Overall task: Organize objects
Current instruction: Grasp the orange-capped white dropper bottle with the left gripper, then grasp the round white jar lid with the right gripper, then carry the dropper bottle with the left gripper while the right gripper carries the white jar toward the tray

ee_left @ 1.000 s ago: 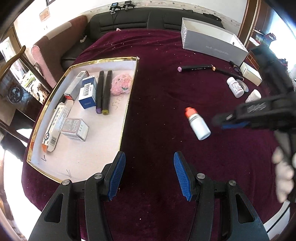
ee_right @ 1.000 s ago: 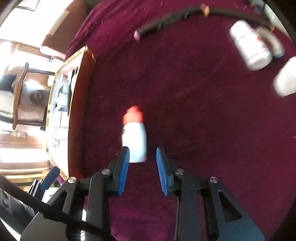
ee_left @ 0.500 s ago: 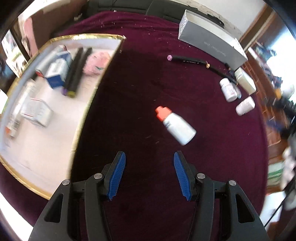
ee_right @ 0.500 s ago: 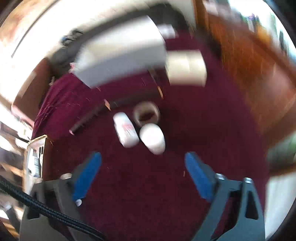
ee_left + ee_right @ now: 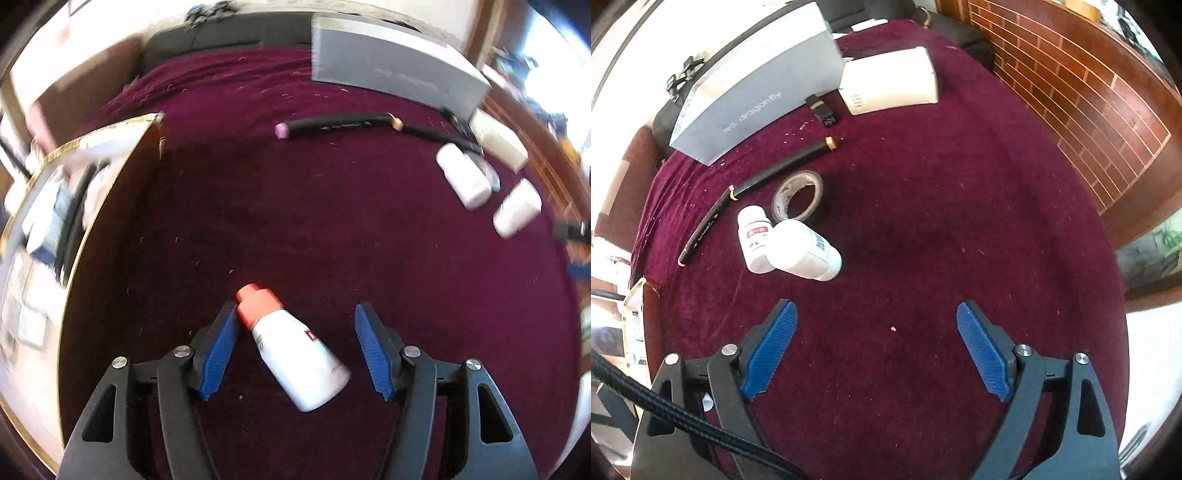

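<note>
A white bottle with an orange cap (image 5: 295,350) lies on the maroon cloth between the fingers of my open left gripper (image 5: 295,343), cap near the left pad, not gripped. A gold-rimmed tray (image 5: 110,127) with boxes and markers sits at the left. My right gripper (image 5: 877,345) is open and empty over bare cloth. Ahead of it lie two white bottles (image 5: 803,253), a tape roll (image 5: 798,195) and black markers (image 5: 783,164). The same bottles (image 5: 463,177) and a marker (image 5: 332,123) show in the left wrist view.
A grey box (image 5: 757,96) and a white box (image 5: 890,83) stand at the far side of the table. A small black item (image 5: 822,110) lies between them. A brick-patterned wall (image 5: 1089,92) is at the right. The table edge curves near the right.
My left gripper moved forward and right until the orange-capped bottle lies between its fingers. My right gripper left that bottle, swung right toward the two white bottles and opened wide.
</note>
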Available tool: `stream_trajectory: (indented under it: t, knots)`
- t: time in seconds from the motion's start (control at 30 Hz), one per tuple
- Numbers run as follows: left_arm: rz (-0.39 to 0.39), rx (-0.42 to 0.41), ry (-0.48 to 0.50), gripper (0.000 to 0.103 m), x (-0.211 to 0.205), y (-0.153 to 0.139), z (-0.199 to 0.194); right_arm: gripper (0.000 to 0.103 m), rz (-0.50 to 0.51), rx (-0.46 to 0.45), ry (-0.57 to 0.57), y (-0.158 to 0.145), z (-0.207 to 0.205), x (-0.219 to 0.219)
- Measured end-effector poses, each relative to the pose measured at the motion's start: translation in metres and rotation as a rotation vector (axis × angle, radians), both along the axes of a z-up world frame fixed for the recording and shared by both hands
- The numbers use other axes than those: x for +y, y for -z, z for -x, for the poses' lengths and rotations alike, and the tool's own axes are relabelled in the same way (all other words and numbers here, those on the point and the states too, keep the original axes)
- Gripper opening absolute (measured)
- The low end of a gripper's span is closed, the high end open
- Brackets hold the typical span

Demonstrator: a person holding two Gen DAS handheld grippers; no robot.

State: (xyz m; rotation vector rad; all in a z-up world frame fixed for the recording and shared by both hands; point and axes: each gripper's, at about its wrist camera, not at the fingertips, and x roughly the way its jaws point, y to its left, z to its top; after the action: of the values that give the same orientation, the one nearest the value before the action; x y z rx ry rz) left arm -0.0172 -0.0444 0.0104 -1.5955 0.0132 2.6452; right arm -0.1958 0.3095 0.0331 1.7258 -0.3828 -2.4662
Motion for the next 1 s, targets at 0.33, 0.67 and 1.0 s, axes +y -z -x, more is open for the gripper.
stream_trajectory:
  t: [0.33,0.67,1.0]
  knots:
    - [-0.056,-0.03,0.018,0.022,-0.023,-0.014,-0.008,0.09,-0.156,0.091,-0.138,0.011,0.021,-0.048]
    - [0.033,0.029,0.0,0.023,-0.032,-0.032,-0.021,0.036,-0.27,0.101,-0.211,0.033,0.034,-0.08]
    - [0.007,0.04,0.018,0.023,-0.033,-0.038,-0.024,0.03,-0.114,0.067,-0.196,0.015,0.025,-0.063]
